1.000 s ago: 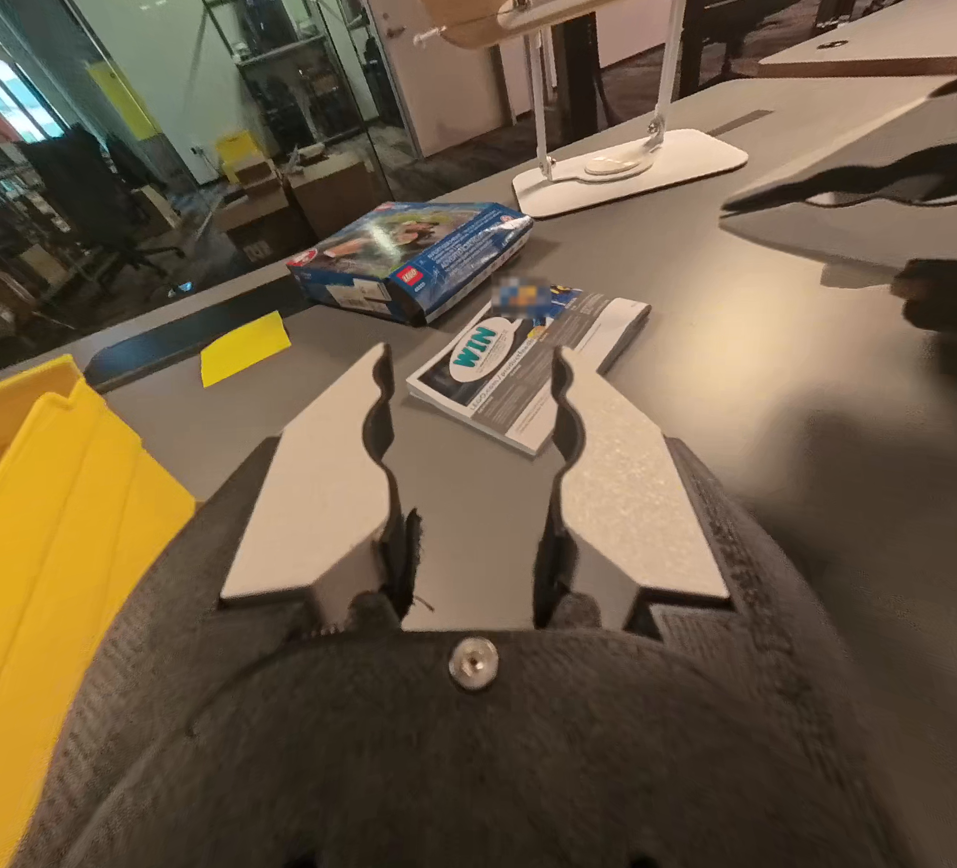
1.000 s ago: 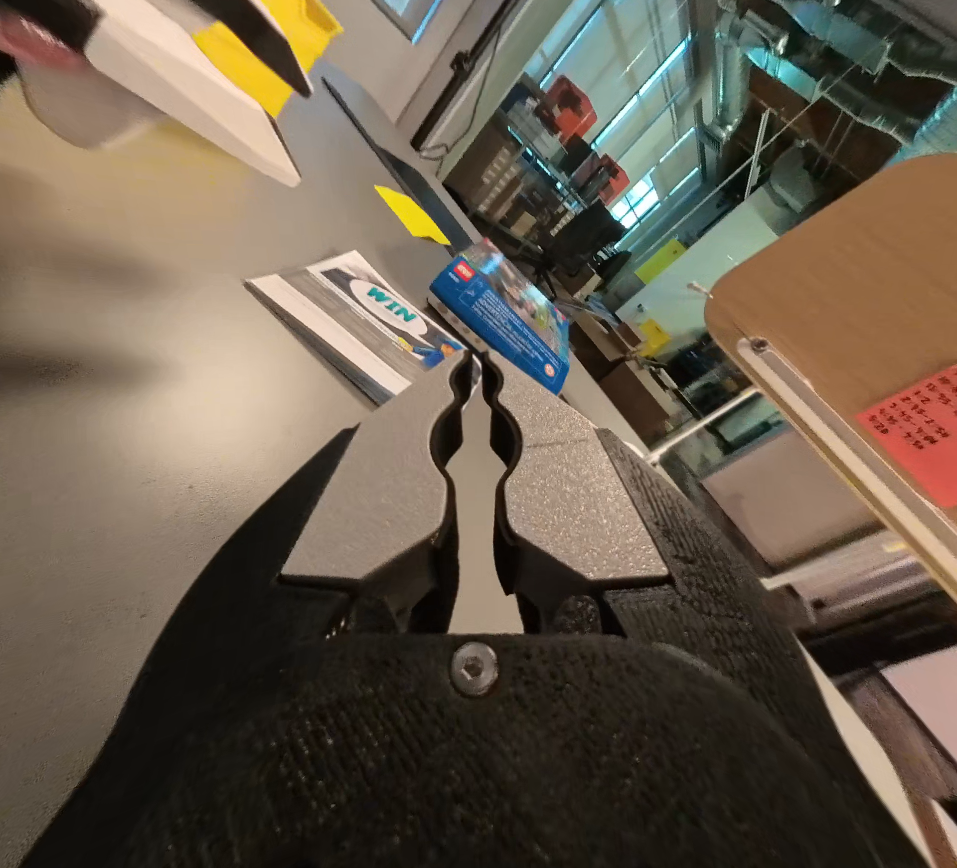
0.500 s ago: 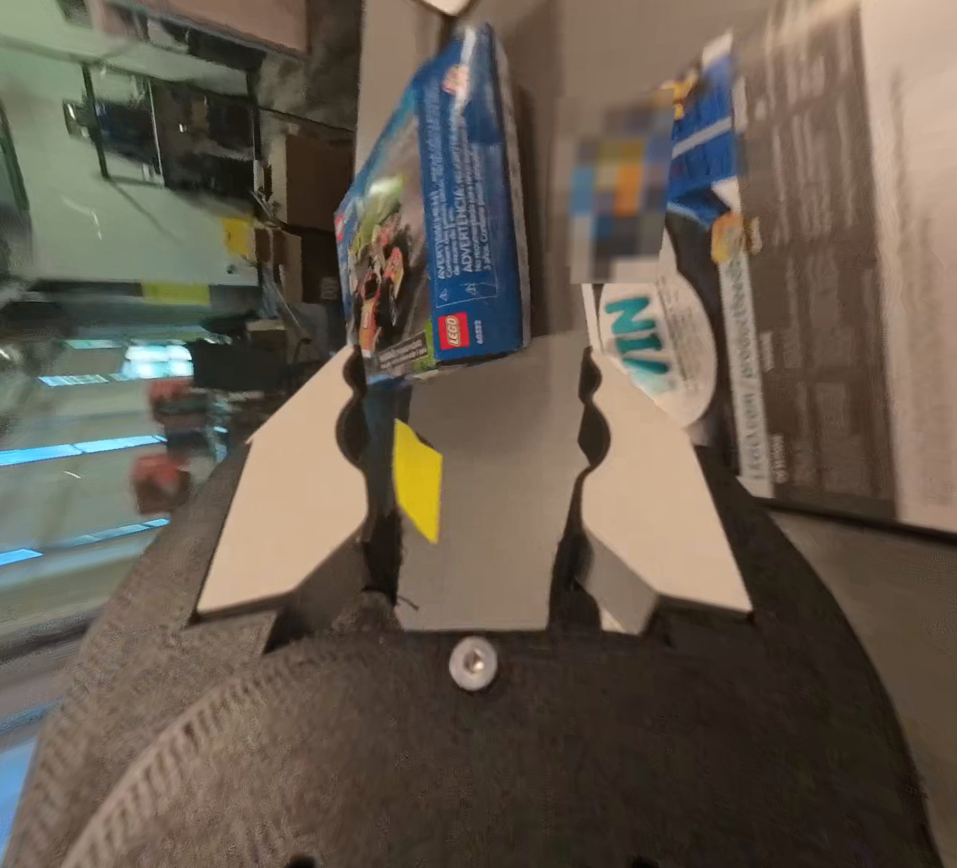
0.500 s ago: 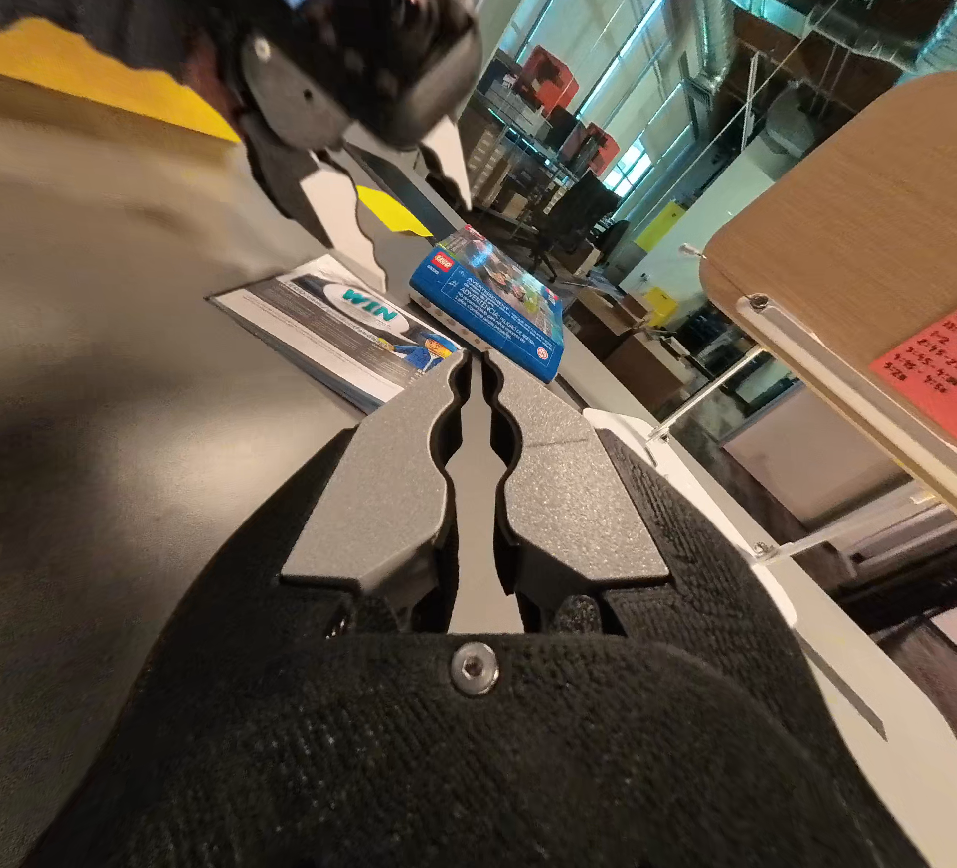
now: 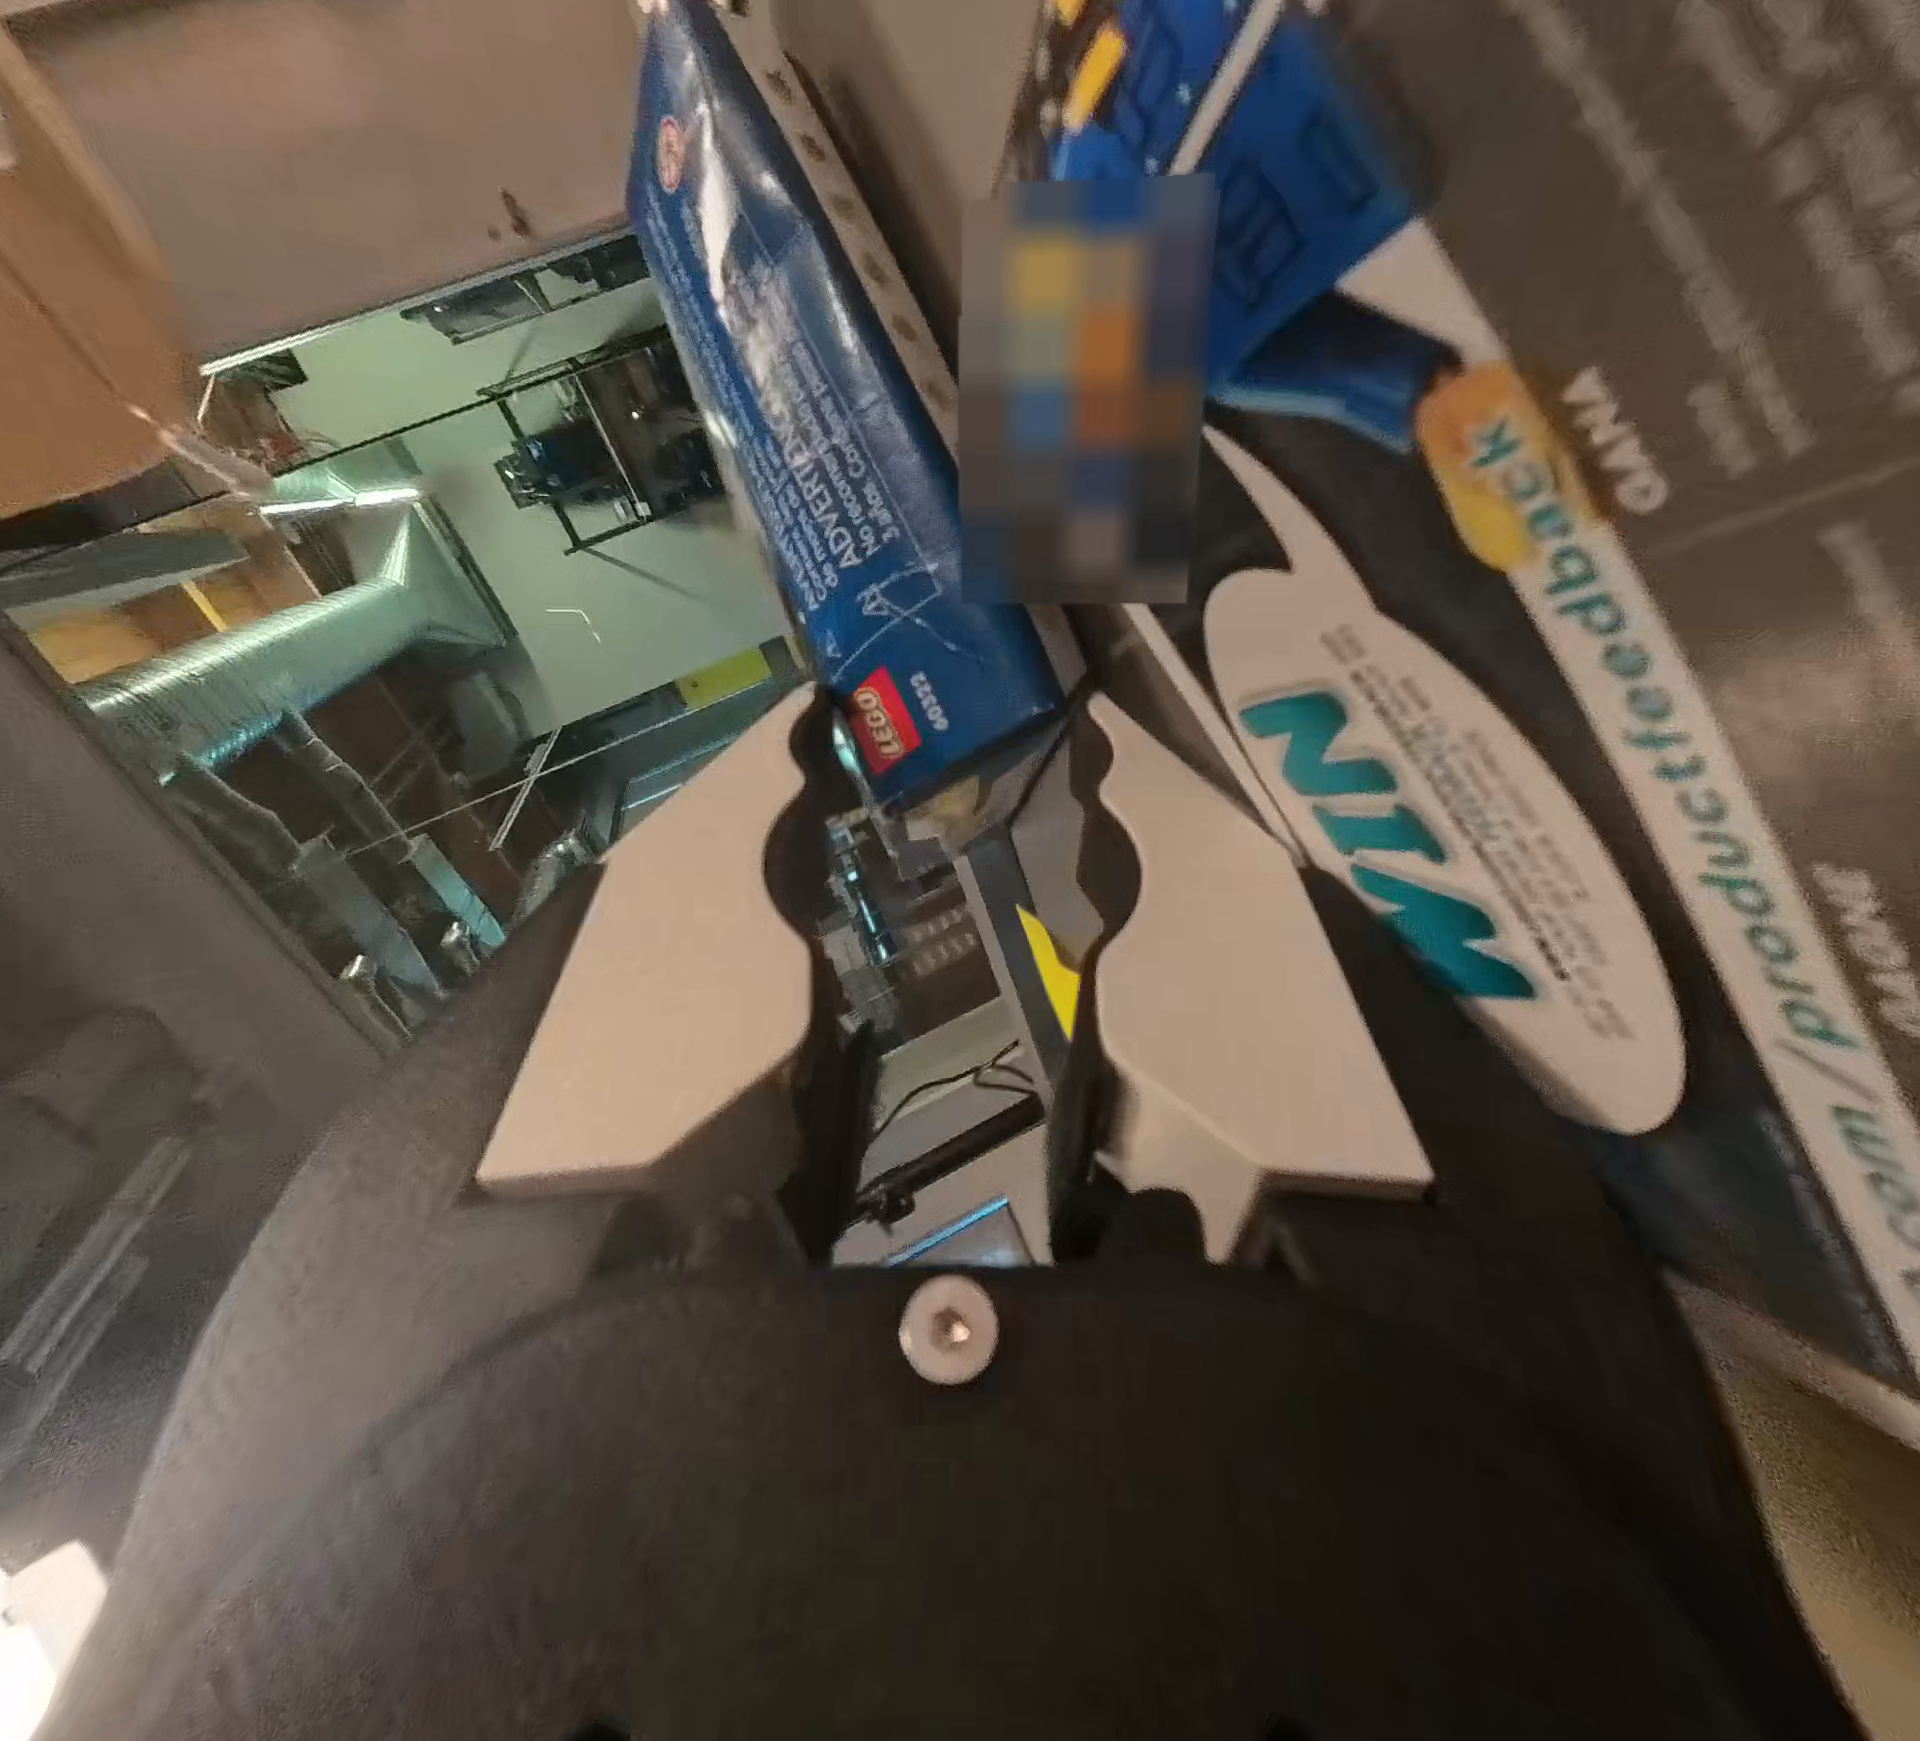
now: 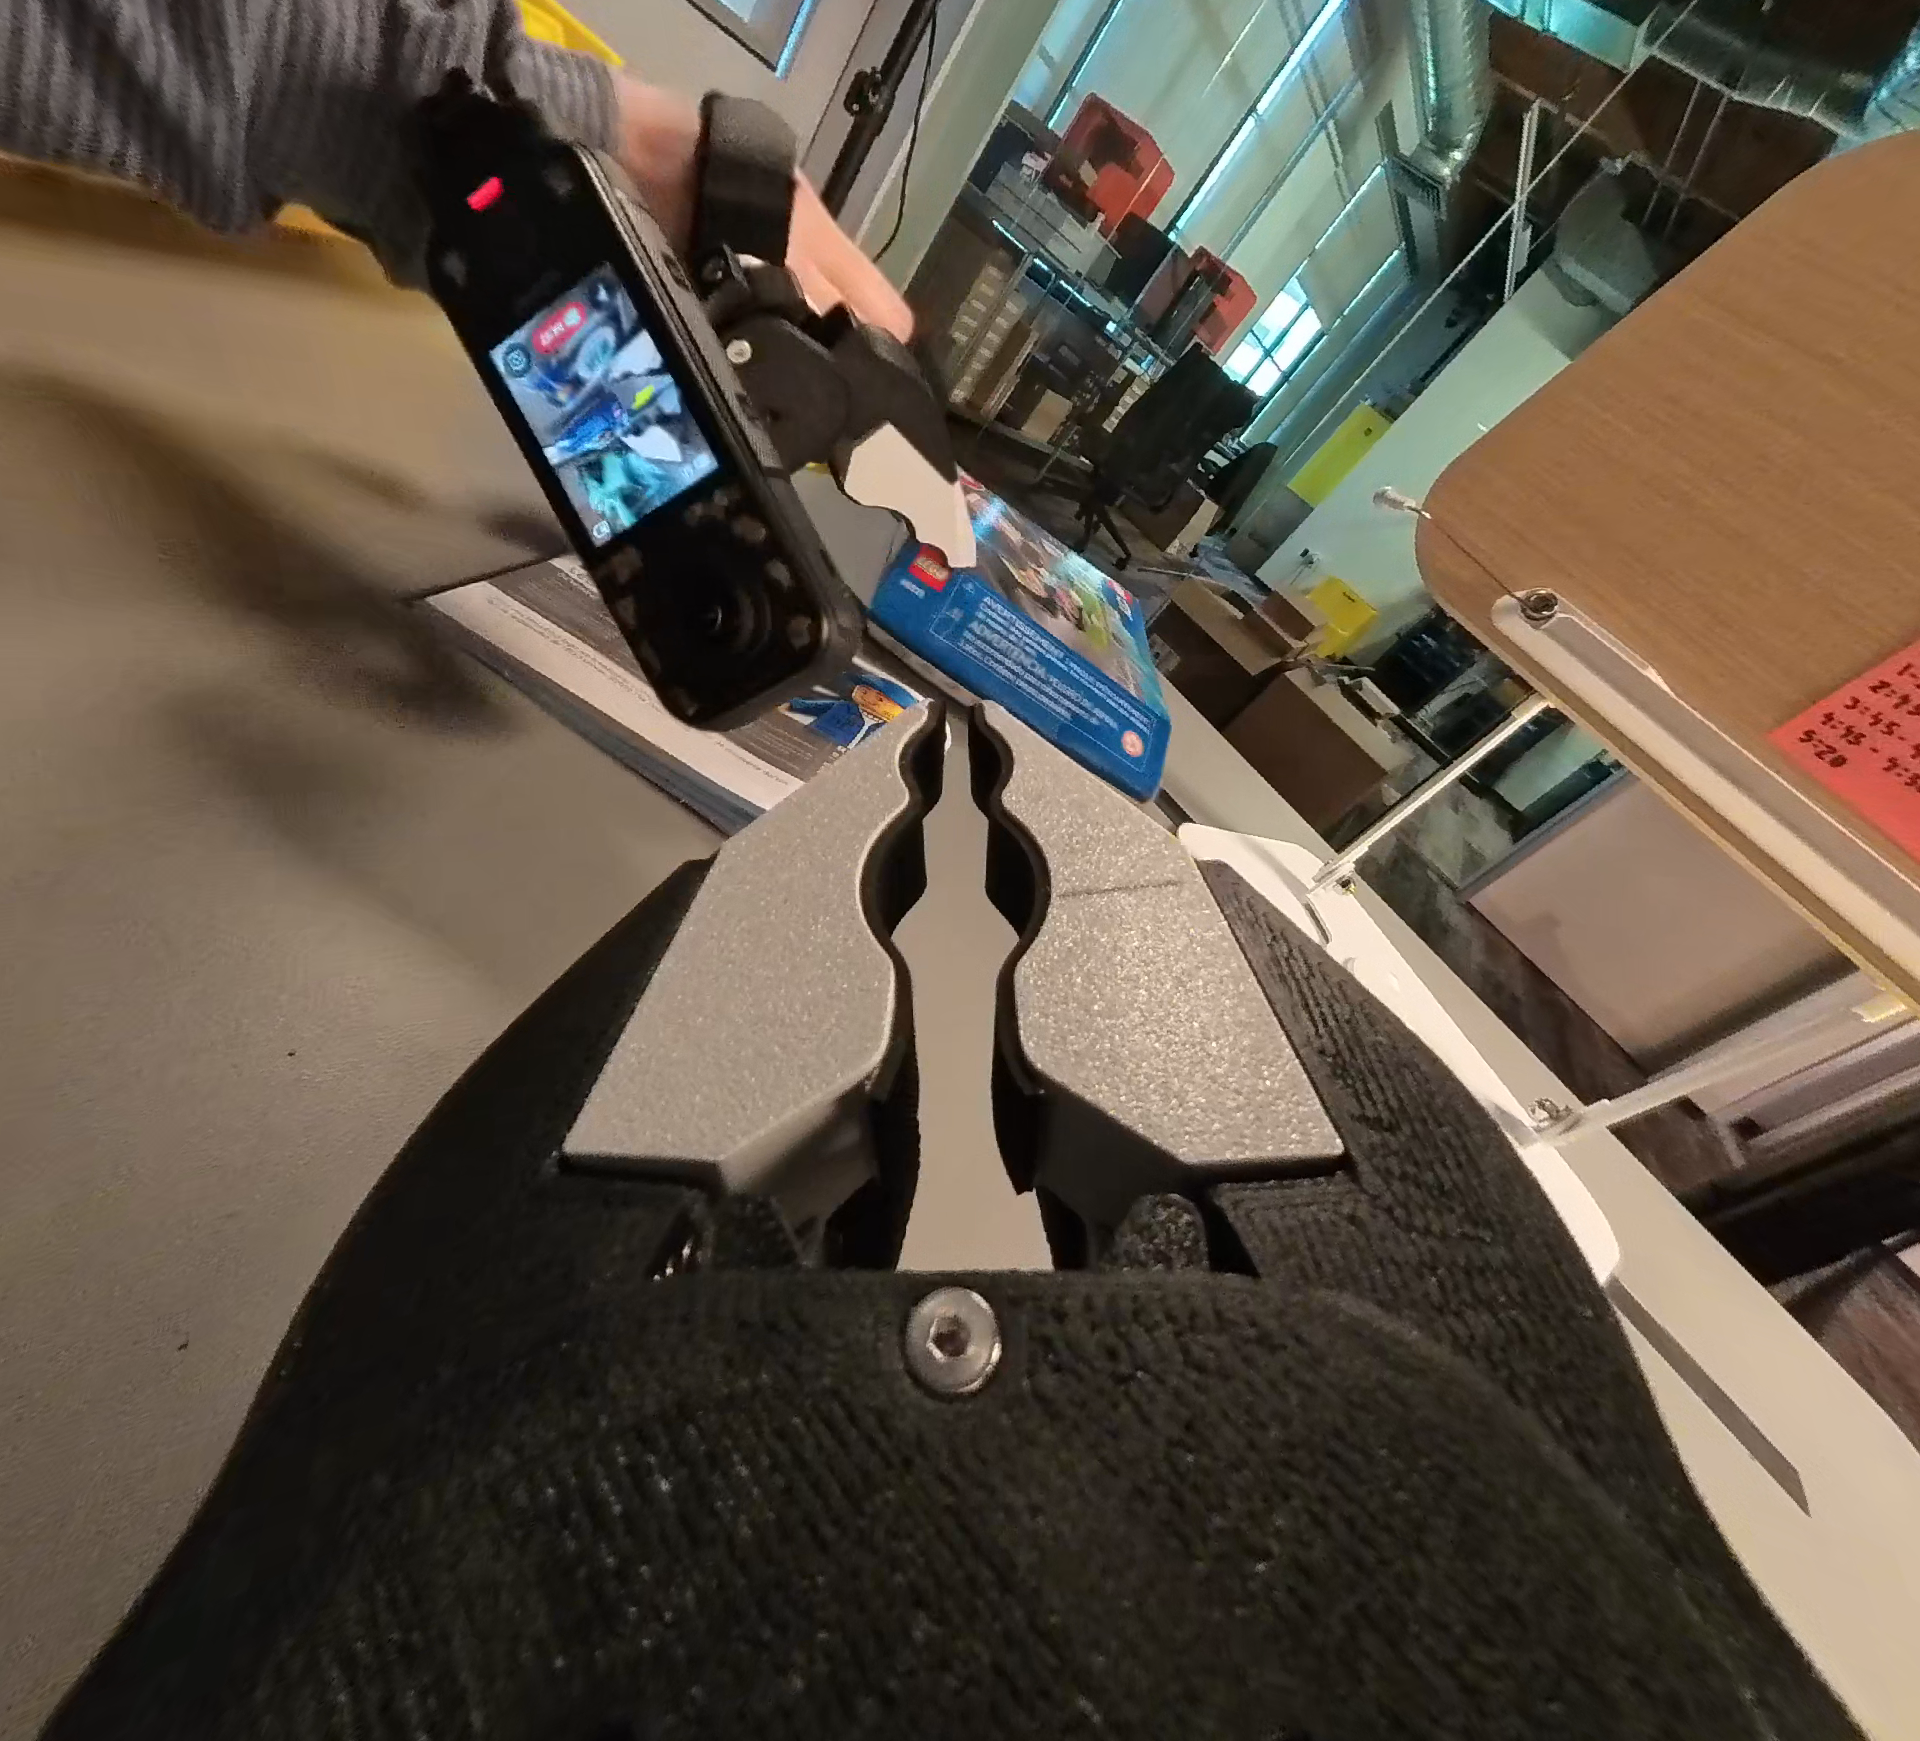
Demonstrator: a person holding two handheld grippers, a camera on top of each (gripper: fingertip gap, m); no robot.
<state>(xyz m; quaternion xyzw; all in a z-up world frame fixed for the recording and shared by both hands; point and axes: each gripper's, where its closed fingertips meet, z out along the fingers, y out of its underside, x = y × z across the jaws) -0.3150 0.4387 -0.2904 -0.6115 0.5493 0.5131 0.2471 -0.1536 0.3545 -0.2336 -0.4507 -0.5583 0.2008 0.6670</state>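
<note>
A blue toy box lies on the grey table, next to a printed booklet. My left gripper is rolled onto its side, and its pale fingers close on the box's near corner, one above and one below. The right wrist view shows the same: a pale finger lies on top of the box, with a person's hand and the black camera body behind it. My right gripper is shut with nothing in it. It hovers low over the table, pointing at the booklet and the box.
A white stand base with thin rods carries a wooden board bearing a pink note, to the right of the box. A yellow sticky note lies beyond the box. A grey striped sleeve reaches in from the left, and a yellow bin stands behind it. Across from one pair of fingers to the other is roughly 20 centimeters.
My left gripper rolled onto its side and moved up to the blue box. Its jaws opened wide, then closed on the box's corner. My right gripper stayed shut and hardly moved.
</note>
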